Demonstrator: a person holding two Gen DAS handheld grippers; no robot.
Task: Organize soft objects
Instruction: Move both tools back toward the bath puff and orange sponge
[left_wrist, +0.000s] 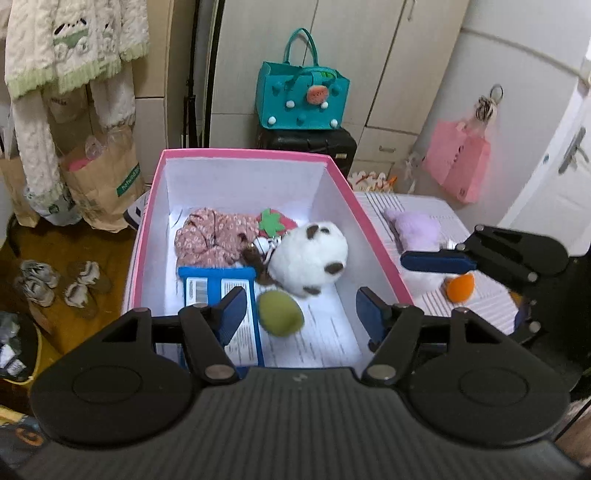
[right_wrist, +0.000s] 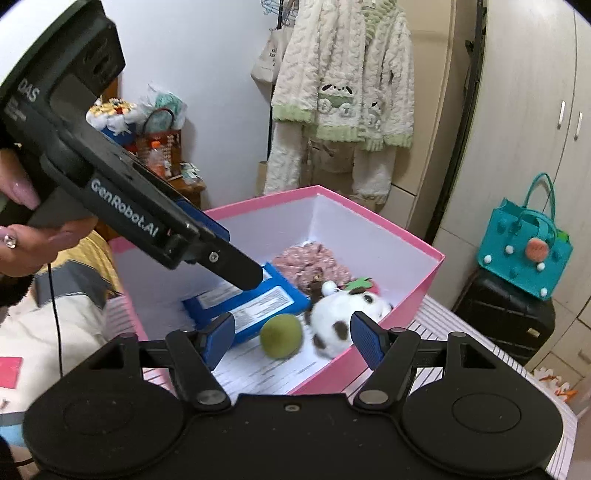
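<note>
A pink box (left_wrist: 373, 229) with white inside walls holds a white plush with brown patches (left_wrist: 310, 258), a green plush ball (left_wrist: 280, 313), a strawberry plush (left_wrist: 275, 223), a pink floral cloth (left_wrist: 214, 238) and a blue packet (left_wrist: 221, 295). My left gripper (left_wrist: 301, 317) is open and empty above the box's near end. My right gripper (right_wrist: 291, 341) is open and empty at the box's near rim (right_wrist: 332, 373); the ball (right_wrist: 281, 336) and white plush (right_wrist: 343, 317) lie just beyond it. A lilac plush (left_wrist: 417, 229) and an orange-and-white plush (left_wrist: 458, 286) lie outside on the striped surface.
The box stands on a striped surface (left_wrist: 476, 306). A teal felt bag (left_wrist: 303, 96) sits on a black suitcase (left_wrist: 314, 144) behind. Fleece clothes (right_wrist: 340, 96) hang by the wardrobe. Paper bags (left_wrist: 99, 184) and shoes (left_wrist: 59, 284) are on the floor at left.
</note>
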